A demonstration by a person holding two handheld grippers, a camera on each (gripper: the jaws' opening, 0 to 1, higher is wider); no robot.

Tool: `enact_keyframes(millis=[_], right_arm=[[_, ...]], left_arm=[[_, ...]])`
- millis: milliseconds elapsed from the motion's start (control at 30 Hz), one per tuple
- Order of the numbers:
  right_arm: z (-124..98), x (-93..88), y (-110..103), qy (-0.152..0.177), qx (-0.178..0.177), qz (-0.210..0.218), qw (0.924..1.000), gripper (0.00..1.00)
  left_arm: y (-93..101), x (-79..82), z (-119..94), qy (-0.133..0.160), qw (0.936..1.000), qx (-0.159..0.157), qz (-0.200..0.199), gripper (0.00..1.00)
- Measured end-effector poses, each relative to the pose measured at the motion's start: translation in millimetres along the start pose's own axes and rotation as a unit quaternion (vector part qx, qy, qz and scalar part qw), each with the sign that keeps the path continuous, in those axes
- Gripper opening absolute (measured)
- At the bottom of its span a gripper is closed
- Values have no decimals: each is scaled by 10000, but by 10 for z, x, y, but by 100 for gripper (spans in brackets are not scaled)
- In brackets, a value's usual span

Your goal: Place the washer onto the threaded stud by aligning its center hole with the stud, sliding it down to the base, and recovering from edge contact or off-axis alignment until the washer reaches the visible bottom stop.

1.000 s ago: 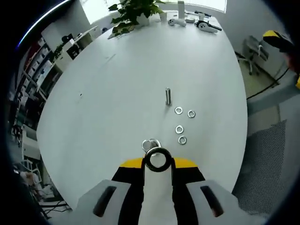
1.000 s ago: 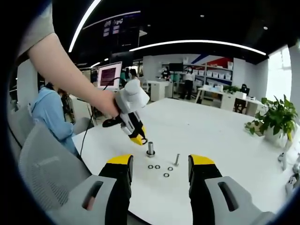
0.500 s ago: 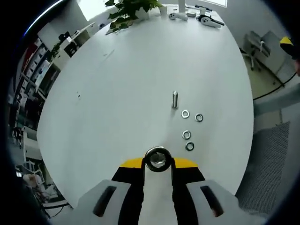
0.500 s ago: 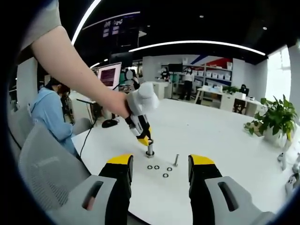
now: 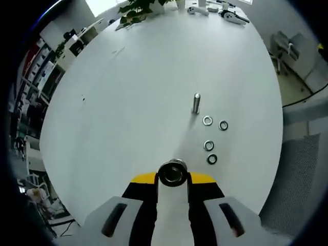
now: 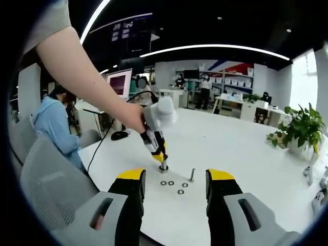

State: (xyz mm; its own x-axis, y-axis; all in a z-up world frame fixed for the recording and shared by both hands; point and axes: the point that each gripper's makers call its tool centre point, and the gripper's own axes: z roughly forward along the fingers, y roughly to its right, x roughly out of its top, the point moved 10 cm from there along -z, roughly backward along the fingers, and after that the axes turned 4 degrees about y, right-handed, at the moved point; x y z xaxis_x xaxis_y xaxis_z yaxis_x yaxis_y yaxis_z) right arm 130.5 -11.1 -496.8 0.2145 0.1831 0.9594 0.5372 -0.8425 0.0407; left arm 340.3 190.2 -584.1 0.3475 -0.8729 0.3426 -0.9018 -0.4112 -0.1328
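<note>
My left gripper (image 5: 172, 177) is shut on a steel washer (image 5: 160, 174), held flat at its yellow tips. In the right gripper view a hand holds the left gripper (image 6: 159, 153) tip-down right over the short threaded stud (image 6: 163, 167) on the white table (image 6: 246, 154). The washer covers the stud in the left gripper view, and I cannot tell whether its hole is over the stud. My right gripper (image 6: 176, 190) hangs open and empty, near side of the stud.
Several loose washers (image 5: 208, 145) lie on the table (image 5: 128, 102) beside a thin upright bolt (image 5: 196, 103); both also appear as washers (image 6: 171, 183) and bolt (image 6: 192, 175). A plant (image 5: 136, 7) stands far off. A grey chair (image 6: 46, 189) is at the left.
The left gripper has moved with the washer onto the stud: the stud showed just ahead of the washer a second ago and is now hidden under it. The right gripper has stayed still.
</note>
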Motion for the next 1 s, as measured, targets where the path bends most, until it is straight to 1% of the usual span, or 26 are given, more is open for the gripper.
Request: enact_keyframes(millis=[167, 267, 567, 633, 867, 933, 1000], right_arm=[[11, -10, -7, -34, 27, -20, 10000, 49], [10, -9, -11, -39, 40, -23, 10000, 49], [11, -15, -6, -50, 61, 1, 10000, 49], [8, -15, -2, -45, 56, 13, 10000, 49], [4, -1, -10, 2, 75, -4, 10000, 49], [11, -9, -14, -47, 91, -13, 9999, 49], [11, -5, -17, -21, 93, -1, 10000, 49]], left_arm=[[-22, -15, 39, -54, 10000, -21, -68, 20], [-3, -23, 35, -38, 9997, -69, -211, 20], [18, -12, 34, -77, 9995, -38, -320, 21], [23, -11, 37, -115, 9994, -75, -325, 20], [31, -12, -55, 81, 9989, -19, -459, 20], [27, -17, -92, 187, 9986, 25, -502, 20], [27, -27, -157, 397, 9969, 85, -668, 21]])
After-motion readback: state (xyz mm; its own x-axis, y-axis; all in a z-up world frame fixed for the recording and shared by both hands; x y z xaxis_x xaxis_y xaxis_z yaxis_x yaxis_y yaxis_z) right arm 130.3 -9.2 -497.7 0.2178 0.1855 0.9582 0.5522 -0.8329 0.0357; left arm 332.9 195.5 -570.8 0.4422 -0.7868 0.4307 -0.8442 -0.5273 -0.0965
